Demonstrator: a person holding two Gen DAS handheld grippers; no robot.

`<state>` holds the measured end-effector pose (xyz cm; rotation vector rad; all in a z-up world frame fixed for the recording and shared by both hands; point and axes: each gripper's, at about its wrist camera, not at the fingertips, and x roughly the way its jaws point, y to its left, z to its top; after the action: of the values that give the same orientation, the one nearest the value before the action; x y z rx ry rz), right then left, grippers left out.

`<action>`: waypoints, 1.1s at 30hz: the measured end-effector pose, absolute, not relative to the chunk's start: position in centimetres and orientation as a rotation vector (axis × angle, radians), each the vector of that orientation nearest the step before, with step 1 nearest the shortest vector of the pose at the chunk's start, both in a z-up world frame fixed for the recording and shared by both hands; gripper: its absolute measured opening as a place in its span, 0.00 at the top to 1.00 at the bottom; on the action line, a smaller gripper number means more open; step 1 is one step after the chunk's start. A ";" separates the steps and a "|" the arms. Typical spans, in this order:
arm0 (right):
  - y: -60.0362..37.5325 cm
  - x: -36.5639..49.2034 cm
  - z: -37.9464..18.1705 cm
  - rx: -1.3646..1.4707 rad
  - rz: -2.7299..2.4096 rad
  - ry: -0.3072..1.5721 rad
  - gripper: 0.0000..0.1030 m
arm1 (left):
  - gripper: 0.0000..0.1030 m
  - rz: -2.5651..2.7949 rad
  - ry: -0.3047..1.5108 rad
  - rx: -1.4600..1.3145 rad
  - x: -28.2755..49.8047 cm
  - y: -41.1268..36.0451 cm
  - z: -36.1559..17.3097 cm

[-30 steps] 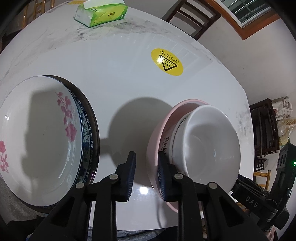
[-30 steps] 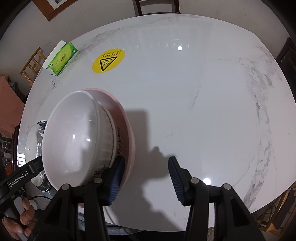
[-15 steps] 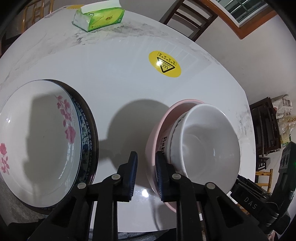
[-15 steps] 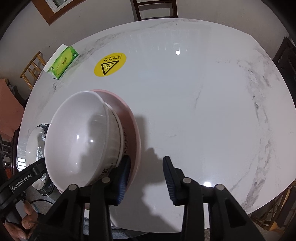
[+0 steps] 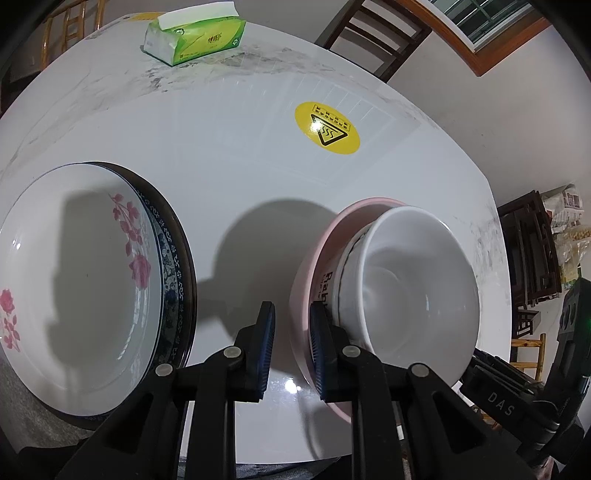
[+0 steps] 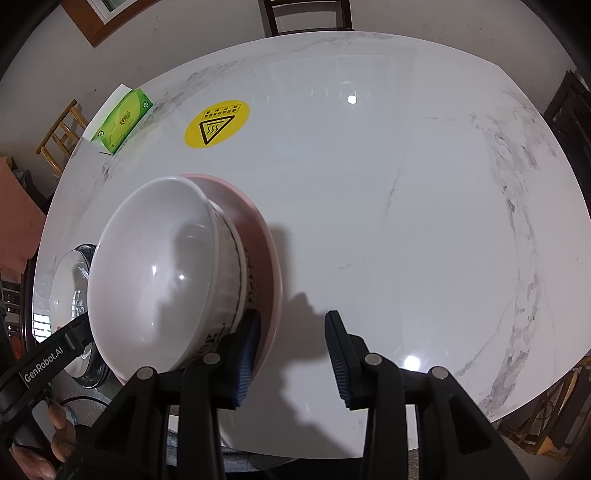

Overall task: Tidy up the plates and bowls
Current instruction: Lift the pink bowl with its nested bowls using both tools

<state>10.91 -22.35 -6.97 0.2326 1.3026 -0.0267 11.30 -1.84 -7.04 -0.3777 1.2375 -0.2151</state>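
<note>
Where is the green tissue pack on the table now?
The green tissue pack lies at the far edge of the table, upper left in both wrist views, beyond the yellow warning sticker and away from the bowls.

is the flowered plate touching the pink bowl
Apart. The left wrist view shows a wide strip of bare table between the flowered plate and the pink bowl.

Left gripper (image 5: 290,345): black plastic linkage arms, dark blue ribbed pads (image 5: 266,343) on the inner finger faces, round silver pivot screws behind the pads. Right gripper (image 6: 293,354): identical build; body lettered "DAS". Left body lettered "GenRobot.AI". Bare-skinned hand (image 6: 40,439) grips its handle.
</note>
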 end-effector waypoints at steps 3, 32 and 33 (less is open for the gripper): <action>-22.5 10.8 -7.0 0.250 -0.031 1.306 0.64 | 0.85 -0.215 1.231 -0.367 11.2 -2.0 -7.0; -21.5 10.4 -6.5 0.249 -0.011 1.267 0.87 | 0.93 -0.209 1.205 -0.317 11.1 -3.0 -6.5; -21.4 10.4 -6.5 0.249 -0.011 1.269 0.87 | 0.93 -0.209 1.205 -0.319 11.1 -3.0 -6.5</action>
<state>10.37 -21.42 -6.52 0.2495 1.2687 -0.0114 11.11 -2.95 -6.52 -0.3188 1.2050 -0.2091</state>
